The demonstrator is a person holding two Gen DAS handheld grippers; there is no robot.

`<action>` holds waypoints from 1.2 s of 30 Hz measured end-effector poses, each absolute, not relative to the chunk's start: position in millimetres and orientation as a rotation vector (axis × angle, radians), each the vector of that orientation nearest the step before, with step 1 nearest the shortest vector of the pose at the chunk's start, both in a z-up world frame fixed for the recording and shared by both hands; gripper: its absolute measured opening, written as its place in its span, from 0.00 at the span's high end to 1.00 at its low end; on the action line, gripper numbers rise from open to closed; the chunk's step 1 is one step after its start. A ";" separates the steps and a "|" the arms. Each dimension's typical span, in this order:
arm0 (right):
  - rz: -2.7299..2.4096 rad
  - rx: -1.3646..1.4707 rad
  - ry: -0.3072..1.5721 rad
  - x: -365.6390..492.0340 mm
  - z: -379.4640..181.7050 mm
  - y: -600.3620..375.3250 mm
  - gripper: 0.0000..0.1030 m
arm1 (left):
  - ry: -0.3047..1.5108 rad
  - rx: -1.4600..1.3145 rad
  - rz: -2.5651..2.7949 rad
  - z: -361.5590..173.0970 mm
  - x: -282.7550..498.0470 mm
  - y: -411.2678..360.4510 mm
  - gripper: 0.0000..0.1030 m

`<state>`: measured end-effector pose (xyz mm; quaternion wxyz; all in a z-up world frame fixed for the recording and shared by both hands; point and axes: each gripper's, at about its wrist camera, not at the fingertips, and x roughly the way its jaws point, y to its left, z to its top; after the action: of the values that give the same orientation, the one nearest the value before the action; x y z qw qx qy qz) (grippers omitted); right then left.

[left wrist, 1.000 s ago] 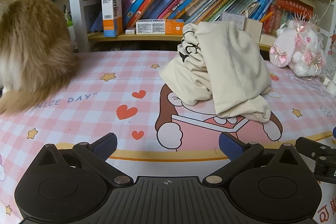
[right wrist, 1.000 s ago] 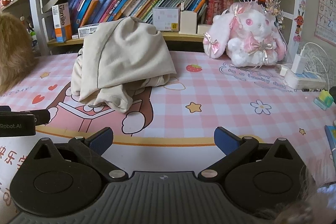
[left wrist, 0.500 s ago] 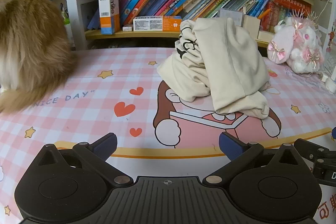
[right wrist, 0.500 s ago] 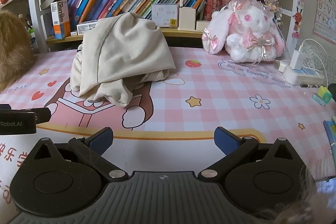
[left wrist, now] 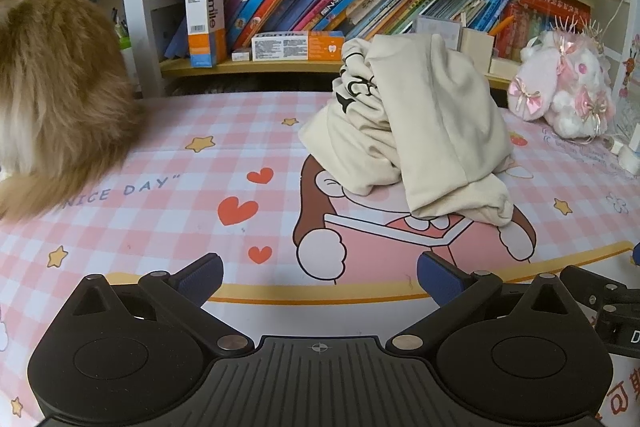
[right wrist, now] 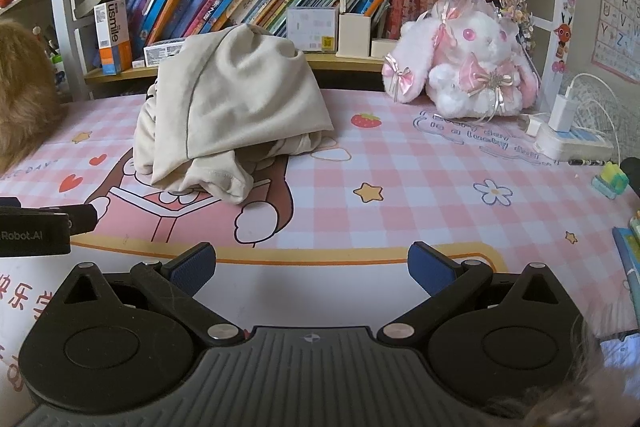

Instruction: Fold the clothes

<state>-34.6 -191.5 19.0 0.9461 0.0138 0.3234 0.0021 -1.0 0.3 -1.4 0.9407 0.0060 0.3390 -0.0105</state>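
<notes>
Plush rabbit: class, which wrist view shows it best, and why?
The right wrist view: the rabbit sits whole and face-on beside the garment. The left wrist view catches it small and side-on at the right edge.

We see our right claw spread wide above the bench, well short of the heaped cream garment.

Ahead of you the garment heap sits mid-counter, before the bookshelf. A furry animal lies to its left, a plush rabbit to its right, with a power strip beyond that.
</notes>
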 end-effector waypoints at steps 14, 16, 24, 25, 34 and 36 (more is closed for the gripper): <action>-0.002 0.031 0.672 -31.5 15.7 -190.0 0.00 | 0.705 0.011 -0.025 -5.5 3.3 2.5 0.00; -0.002 0.033 0.673 -31.2 15.5 -190.3 0.00 | 0.706 0.011 -0.026 -5.7 4.0 2.6 0.00; -0.001 0.042 0.678 -30.1 14.5 -191.2 0.00 | 0.712 0.009 -0.025 -2.8 5.2 2.5 0.00; -0.001 0.043 0.679 -29.9 14.3 -191.4 0.00 | 0.713 0.010 -0.028 -2.2 5.1 2.4 0.00; -0.026 0.009 0.685 -28.7 16.8 -183.6 0.00 | 0.734 0.013 -0.054 -4.2 5.8 6.8 0.00; -0.032 0.000 0.687 -28.5 17.4 -181.7 0.00 | 0.754 0.006 -0.054 -5.3 8.1 9.0 0.00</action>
<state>-28.5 -181.7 17.4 0.9415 0.0002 0.3366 -0.0157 8.1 9.0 -5.3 0.9293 0.0031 0.3683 -0.0265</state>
